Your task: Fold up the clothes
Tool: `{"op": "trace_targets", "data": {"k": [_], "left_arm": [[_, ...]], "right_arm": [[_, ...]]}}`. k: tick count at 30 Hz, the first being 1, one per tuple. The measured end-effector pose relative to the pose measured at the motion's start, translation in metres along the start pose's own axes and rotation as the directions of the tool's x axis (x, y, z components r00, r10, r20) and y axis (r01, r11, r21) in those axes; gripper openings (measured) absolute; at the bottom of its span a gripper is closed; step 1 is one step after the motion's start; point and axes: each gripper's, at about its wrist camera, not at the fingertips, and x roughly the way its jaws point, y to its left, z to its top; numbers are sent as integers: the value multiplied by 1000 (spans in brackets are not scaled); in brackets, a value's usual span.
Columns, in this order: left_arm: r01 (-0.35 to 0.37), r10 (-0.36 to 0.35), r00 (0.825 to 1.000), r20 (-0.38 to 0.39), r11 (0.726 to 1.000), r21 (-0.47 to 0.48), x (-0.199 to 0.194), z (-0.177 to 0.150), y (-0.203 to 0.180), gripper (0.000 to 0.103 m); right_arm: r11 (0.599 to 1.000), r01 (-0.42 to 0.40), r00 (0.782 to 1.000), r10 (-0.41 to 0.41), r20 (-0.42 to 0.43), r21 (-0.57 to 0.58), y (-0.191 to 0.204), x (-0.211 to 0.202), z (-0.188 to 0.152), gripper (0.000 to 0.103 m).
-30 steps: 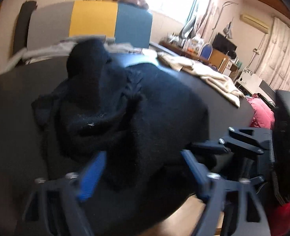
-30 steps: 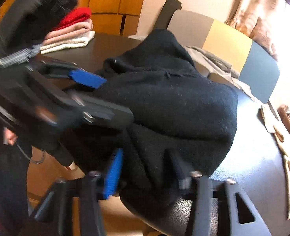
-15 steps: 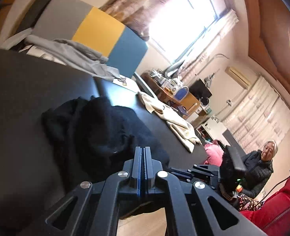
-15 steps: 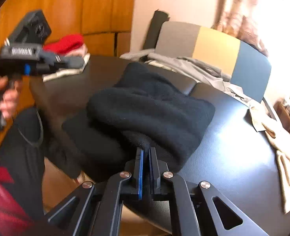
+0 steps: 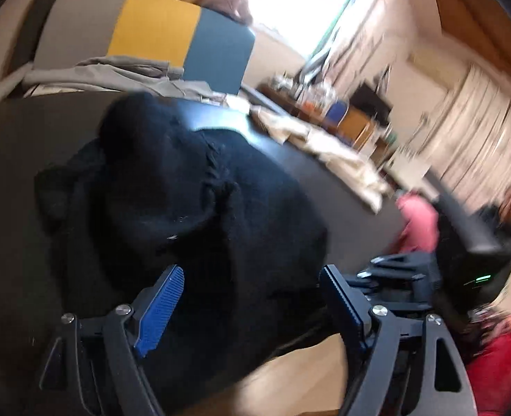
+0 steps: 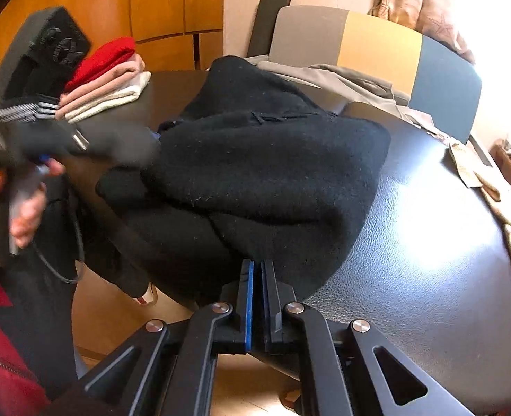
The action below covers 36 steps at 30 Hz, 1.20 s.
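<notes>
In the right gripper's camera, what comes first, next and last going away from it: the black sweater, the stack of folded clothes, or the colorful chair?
From the right gripper:
1. Black sweater, right at its fingers.
2. Stack of folded clothes, far left on the table.
3. Colorful chair, behind the table, upper right.

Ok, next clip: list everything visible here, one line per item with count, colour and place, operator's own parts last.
black knit garment: one, black, bunched at the table's near edge
table: one, dark, leather-like top
folded clothes stack: one stack, red, pink and cream, table's far left corner
grey garment: one, grey, draped at the far edge by the chair
chair: one, grey, yellow and blue back, behind the table
beige cloth: one, cream, table's right side
left gripper: open, fingers either side of the black garment's near edge
right gripper: shut, at the garment's near edge; a pinch of fabric cannot be confirmed
</notes>
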Motion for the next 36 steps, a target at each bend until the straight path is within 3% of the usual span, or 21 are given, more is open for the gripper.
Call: {"op": "trace_targets", "data": {"k": [1,2,3,4,6,8,12,15,19,21,27,28,29,30,31,36], "left_arm": [[-9,9,1000,-29,1000,6,9,1,1,75],[-18,19,998,-57,1000,12,17,2,2,43],[-11,11,997,-81,1000,-6,23,4,6,2],[26,-31,996,-86,998,-55,20,8,12,4],[101,-102,995,-18,992,-81,-6,21,18,3],[109,-106,993,56,992,-64,-42,33,17,2],[85,-80,993,88,995,-44,-92,34,17,2],[57,-55,998,30,993,-107,-76,4,32,3],[7,-18,998,-56,980,-199,-46,-39,54,3],[26,-40,998,-52,967,-252,-39,-52,63,4],[45,-53,998,-22,967,-252,-38,-54,64,7],[46,-52,998,-17,966,-256,-36,-53,65,8],[47,-52,999,-13,964,-261,-35,-52,67,13],[44,-48,999,-7,963,-267,-36,-50,68,17],[37,-37,999,2,962,-271,-37,-48,69,18],[44,-35,999,36,947,-319,-41,-40,76,36]], "right_arm": [[1000,2,1000,-2,1,5,1,0,-1,5],[1000,6,1000,-6,-2,6,1,2,-1,5],[1000,11,1000,-11,-4,7,2,3,-1,5],[1000,21,1000,-21,-7,8,1,4,0,5],[999,39,999,-39,0,11,1,2,1,4],[999,43,999,-43,17,10,-2,-7,2,3],[999,19,999,-18,29,-30,2,-21,2,3],[997,15,1000,-14,7,-81,11,-16,-3,3],[998,-27,998,25,-53,-48,8,2,-9,3],[998,-51,997,48,-65,-47,5,3,-8,4],[984,-175,983,174,56,14,-17,-33,4,19],[987,-158,984,157,85,12,-18,-38,6,22],[990,-141,984,139,112,10,-19,-42,9,33],[992,-127,985,127,115,-3,-16,-42,10,44],[993,-121,987,122,102,-12,-13,-38,10,48],[991,-92,995,96,36,-98,9,-10,8,48]]}}
